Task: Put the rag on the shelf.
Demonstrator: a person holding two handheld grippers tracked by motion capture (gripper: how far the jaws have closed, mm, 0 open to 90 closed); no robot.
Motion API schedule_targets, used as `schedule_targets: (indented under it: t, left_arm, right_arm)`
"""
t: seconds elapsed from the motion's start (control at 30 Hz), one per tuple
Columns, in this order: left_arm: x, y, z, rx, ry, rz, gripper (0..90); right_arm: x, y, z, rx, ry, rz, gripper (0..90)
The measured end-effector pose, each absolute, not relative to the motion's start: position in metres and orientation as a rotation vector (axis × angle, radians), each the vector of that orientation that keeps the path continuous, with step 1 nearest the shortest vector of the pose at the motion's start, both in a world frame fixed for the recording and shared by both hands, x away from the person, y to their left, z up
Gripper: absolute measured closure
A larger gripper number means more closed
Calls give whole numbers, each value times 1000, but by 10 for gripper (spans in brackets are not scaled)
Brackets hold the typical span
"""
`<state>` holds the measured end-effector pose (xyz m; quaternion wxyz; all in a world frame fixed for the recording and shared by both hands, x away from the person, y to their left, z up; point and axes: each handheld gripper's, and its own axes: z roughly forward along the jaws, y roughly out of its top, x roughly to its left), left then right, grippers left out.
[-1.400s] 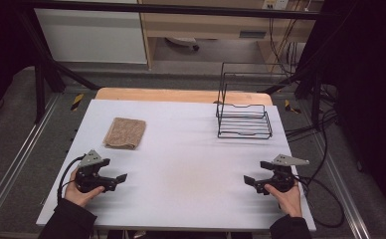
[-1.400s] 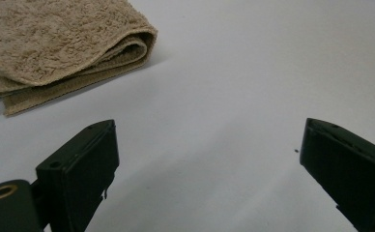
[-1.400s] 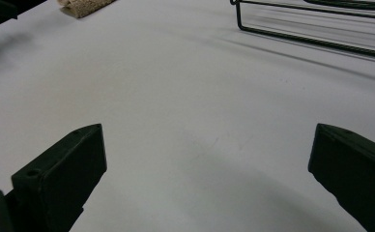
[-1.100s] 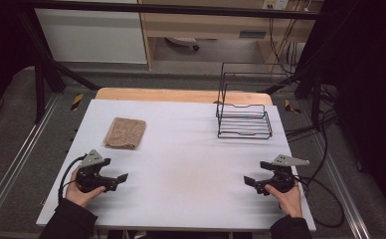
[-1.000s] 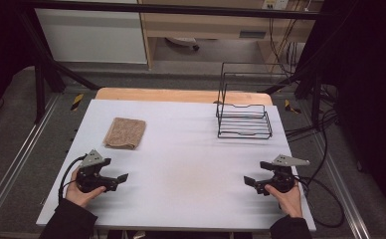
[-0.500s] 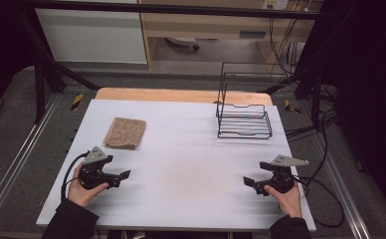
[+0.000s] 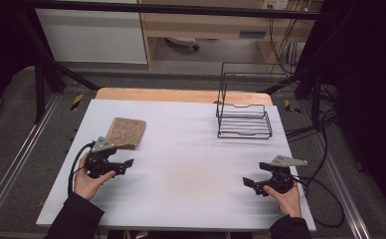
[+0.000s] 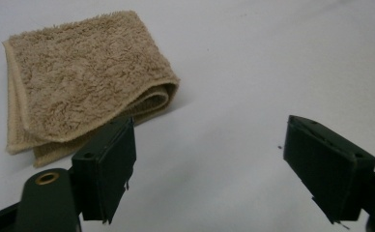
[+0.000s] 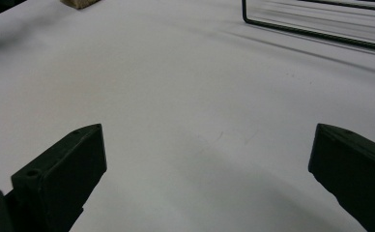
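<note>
A folded tan towel [image 7: 126, 132] lies at the left of the white table [image 7: 191, 149]. My left gripper [image 7: 125, 164] hovers just in front of it, its jaws open and bare; they have just been closing a little. In the left gripper view the towel [image 8: 84, 77] lies ahead and to the left of my left gripper [image 8: 209, 159], its folded edge close to the left jaw. My right gripper [image 7: 249, 183] rests near the table's front right, jaws wide open with nothing between them, as the right gripper view [image 9: 207, 169] also shows.
A black wire rack [image 7: 244, 117] stands at the back right of the table, its base wire [image 9: 316, 29] seen ahead in the right gripper view. Cables trail off the right edge. Metal rails run along both sides of the table.
My left hand has moved forward and a little right, toward the towel. The right hand has kept still.
</note>
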<state>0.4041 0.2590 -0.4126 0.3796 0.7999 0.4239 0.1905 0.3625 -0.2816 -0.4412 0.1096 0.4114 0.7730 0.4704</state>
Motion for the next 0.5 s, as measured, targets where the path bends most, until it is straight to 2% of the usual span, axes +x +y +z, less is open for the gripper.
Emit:
schedule_targets:
  t: [0.23, 0.4, 0.5]
  left_arm:
    - [422, 250, -412, 2056, 1124, 504, 248]
    - [436, 249, -414, 2016, 1150, 517, 326]
    - [444, 247, -416, 2032, 1162, 533, 331]
  right_arm:
    - [363, -282, -442, 1210, 2273, 1376, 5]
    - [363, -281, -442, 1213, 2277, 1368, 6]
    - [363, -281, -442, 1214, 2278, 1370, 6]
